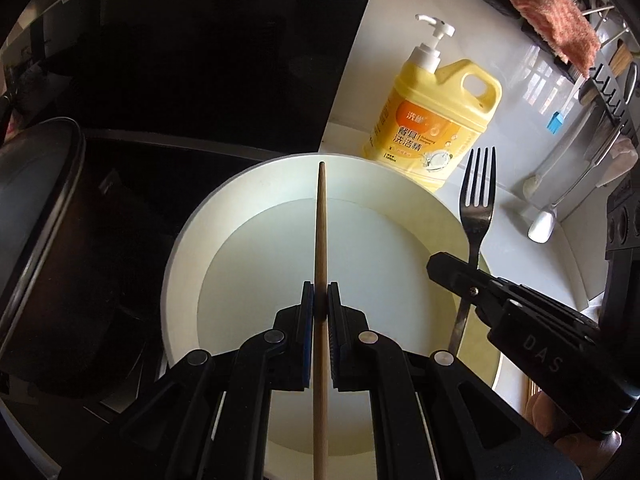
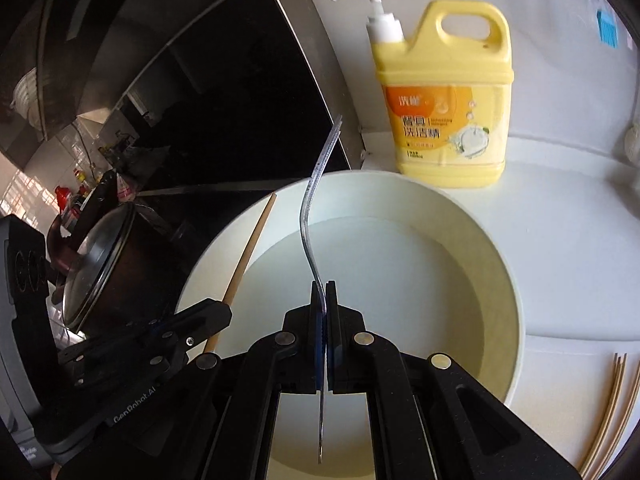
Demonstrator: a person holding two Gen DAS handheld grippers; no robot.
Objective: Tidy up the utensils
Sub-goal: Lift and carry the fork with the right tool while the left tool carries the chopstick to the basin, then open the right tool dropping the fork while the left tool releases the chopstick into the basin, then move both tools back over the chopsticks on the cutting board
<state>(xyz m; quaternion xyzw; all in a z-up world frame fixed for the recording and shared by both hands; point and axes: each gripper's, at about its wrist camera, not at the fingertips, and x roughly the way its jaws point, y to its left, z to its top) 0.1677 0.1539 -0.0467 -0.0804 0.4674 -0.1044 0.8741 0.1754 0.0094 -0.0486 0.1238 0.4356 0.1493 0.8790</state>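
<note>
My left gripper [image 1: 321, 292] is shut on a wooden chopstick [image 1: 321, 220], held above a large white bowl [image 1: 188, 248]. My right gripper [image 2: 324, 292] is shut on a metal fork [image 2: 310, 216], seen edge-on, above the same white bowl [image 2: 504, 264]. In the left wrist view the fork [image 1: 477, 196] stands tines up in the right gripper [image 1: 448, 270] at the bowl's right side. In the right wrist view the chopstick [image 2: 250, 248] and the left gripper [image 2: 216, 312] show at the bowl's left rim.
A yellow dish-soap pump bottle [image 1: 432, 120] [image 2: 444, 92] stands behind the bowl on the white counter. A dark pot with a glass lid [image 2: 96, 272] sits left. A rack with hanging utensils [image 1: 592, 136] and a pink cloth [image 1: 552, 16] is at the right. Several chopsticks [image 2: 612, 404] lie on the counter at the right.
</note>
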